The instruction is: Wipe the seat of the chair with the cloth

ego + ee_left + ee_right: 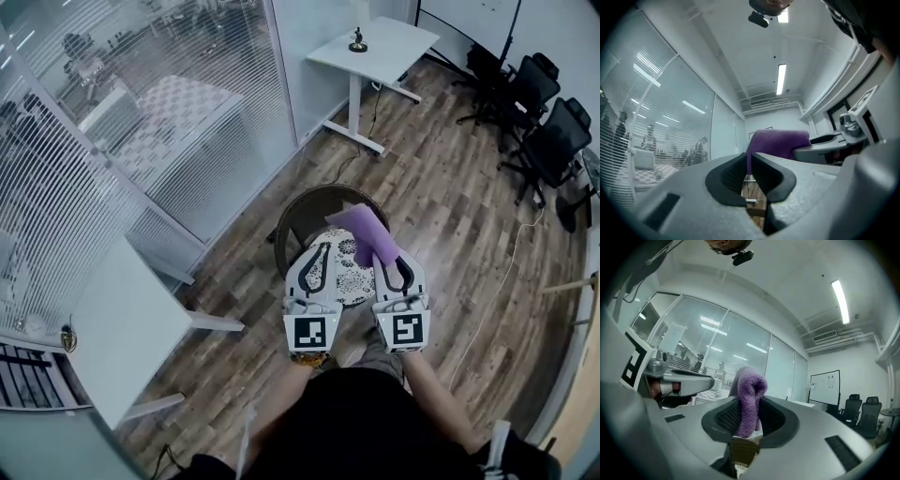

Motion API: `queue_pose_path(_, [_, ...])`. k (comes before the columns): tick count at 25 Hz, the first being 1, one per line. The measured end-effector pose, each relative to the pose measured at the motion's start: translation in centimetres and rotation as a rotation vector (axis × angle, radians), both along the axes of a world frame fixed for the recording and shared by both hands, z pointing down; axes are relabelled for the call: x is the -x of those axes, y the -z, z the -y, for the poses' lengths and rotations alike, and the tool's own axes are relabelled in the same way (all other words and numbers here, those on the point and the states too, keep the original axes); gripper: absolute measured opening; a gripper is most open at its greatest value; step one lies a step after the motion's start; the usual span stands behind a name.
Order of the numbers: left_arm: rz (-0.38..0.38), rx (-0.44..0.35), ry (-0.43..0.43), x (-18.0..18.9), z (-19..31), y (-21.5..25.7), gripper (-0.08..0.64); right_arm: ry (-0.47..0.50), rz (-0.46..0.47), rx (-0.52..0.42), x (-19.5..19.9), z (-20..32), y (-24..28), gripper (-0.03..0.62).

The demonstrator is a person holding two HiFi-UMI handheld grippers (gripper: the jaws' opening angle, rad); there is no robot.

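Note:
Seen in the head view, a round dark chair (302, 208) stands on the wood floor, its seat (354, 278) covered in a black-and-white pattern. Both grippers are held up over that seat, side by side. My right gripper (386, 261) is shut on a purple cloth (362, 231), which sticks out past its tips. A thick fold of the cloth (749, 399) fills the right gripper (749, 422) in its own view. My left gripper (322, 246) is shut on a thin edge of the cloth (780, 143), seen as a purple strip in the left gripper (749, 163).
A white desk (375, 42) with a small figurine (357, 39) stands at the back. A white table (112, 328) is at the left by a glass wall with blinds (141, 141). Black office chairs (544, 122) stand at the right. A cable (497, 291) lies on the floor.

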State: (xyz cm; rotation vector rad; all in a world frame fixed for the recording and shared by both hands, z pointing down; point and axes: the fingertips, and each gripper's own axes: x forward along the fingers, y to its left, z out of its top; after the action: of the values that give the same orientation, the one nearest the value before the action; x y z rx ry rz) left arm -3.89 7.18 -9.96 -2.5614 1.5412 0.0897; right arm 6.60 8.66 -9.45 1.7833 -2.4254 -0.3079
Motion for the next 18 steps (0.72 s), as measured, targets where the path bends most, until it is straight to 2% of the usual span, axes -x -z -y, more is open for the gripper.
queue_pose_path(2, [-0.013, 0.023, -0.002, 0.2, -0.2, -0.1, 0.023, -0.019, -0.010, 0.017, -0.6, -0.1, -0.3, 0.089])
queue_pose_path(12, [-0.017, 0.005, -0.026, 1.2, 0.1, -0.4, 0.023, -0.126, 0.004, -0.003, -3.7, -0.6, -0.3, 0.089])
queue_pose_path(18, [-0.002, -0.011, -0.018, 1.9, 0.4, 0.1, 0.023, -0.151, -0.001, 0.006, -4.6, -0.5, -0.8, 0.089])
